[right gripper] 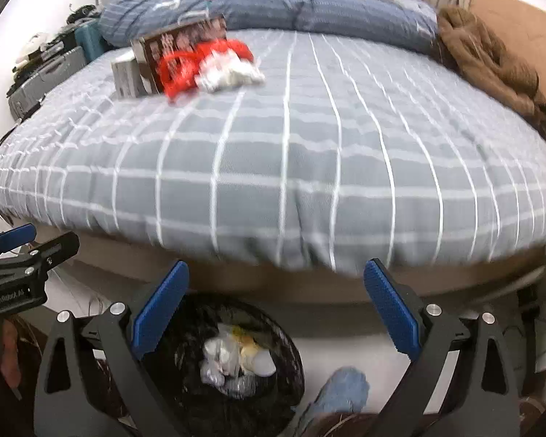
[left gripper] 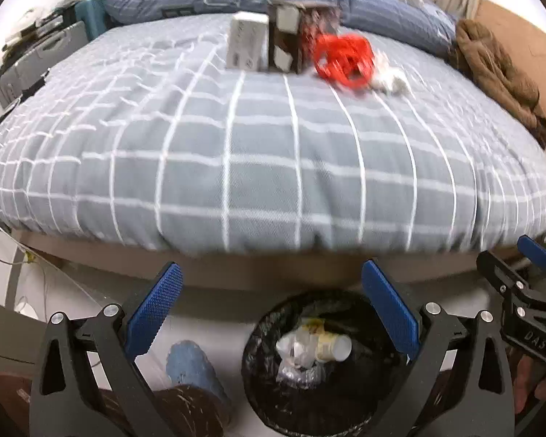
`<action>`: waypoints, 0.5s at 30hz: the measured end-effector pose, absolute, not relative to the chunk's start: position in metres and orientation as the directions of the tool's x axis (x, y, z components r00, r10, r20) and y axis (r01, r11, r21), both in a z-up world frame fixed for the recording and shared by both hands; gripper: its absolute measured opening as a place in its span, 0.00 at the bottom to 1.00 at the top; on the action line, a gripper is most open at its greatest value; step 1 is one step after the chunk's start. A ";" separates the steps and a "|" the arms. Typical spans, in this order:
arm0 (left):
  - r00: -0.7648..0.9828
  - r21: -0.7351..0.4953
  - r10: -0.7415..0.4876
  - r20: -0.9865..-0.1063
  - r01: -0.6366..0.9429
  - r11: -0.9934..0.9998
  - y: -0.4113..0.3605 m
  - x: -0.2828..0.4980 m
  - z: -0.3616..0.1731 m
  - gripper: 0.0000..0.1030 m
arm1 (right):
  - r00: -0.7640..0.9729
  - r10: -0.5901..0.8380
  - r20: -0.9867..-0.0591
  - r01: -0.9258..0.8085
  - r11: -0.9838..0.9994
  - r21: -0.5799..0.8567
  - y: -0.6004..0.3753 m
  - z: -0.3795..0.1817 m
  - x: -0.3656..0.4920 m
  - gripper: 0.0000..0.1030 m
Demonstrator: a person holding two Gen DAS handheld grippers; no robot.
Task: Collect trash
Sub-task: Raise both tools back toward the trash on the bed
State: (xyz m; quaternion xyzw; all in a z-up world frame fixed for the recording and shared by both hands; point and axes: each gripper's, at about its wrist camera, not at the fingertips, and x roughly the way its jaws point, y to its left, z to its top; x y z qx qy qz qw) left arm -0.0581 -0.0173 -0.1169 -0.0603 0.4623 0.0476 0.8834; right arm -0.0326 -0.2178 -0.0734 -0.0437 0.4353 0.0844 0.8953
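Below, both hand-held grippers, left [left gripper: 271,311] and right [right gripper: 275,309], jaws apart and empty; "DAS" legible on the right one's body.

Checked bed [left gripper: 258,153]: boxes [left gripper: 265,42], red bag [left gripper: 344,56], brown garment [left gripper: 498,73].

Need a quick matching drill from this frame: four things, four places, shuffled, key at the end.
Things:
1. red bag
2. trash bin
3. brown garment
4. white box

Places:
A. on the floor in front of the bed, below the open left gripper
B. along the bed's far right edge
C. on the bed, standing left of the dark box
D. on the bed, between the dark box and crumpled white paper

Pairs: 1-D, 2-A, 3-B, 4-C
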 end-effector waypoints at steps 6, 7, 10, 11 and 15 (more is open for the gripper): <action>0.608 -0.064 0.052 -0.792 -0.166 0.984 -0.003 -0.033 -0.093 0.94 | 0.642 0.152 -0.751 -0.198 0.980 0.029 -0.209 -0.050 -0.013 0.90; 0.618 -0.063 0.058 -0.784 -0.173 0.983 -0.001 -0.026 -0.089 0.94 | 0.649 0.156 -0.744 -0.201 0.979 0.030 -0.207 -0.046 -0.009 0.90; 0.638 -0.054 0.077 -0.766 -0.184 0.982 0.007 -0.010 -0.075 0.94 | 0.668 0.161 -0.727 -0.206 0.978 0.027 -0.202 -0.036 0.004 0.90; 0.643 -0.049 0.083 -0.761 -0.185 0.982 0.009 -0.006 -0.072 0.94 | 0.671 0.163 -0.724 -0.208 0.978 0.027 -0.200 -0.034 0.008 0.90; 0.655 -0.030 0.104 -0.748 -0.189 0.981 0.017 0.015 -0.065 0.94 | 0.681 0.166 -0.713 -0.214 0.977 0.024 -0.195 -0.029 0.030 0.90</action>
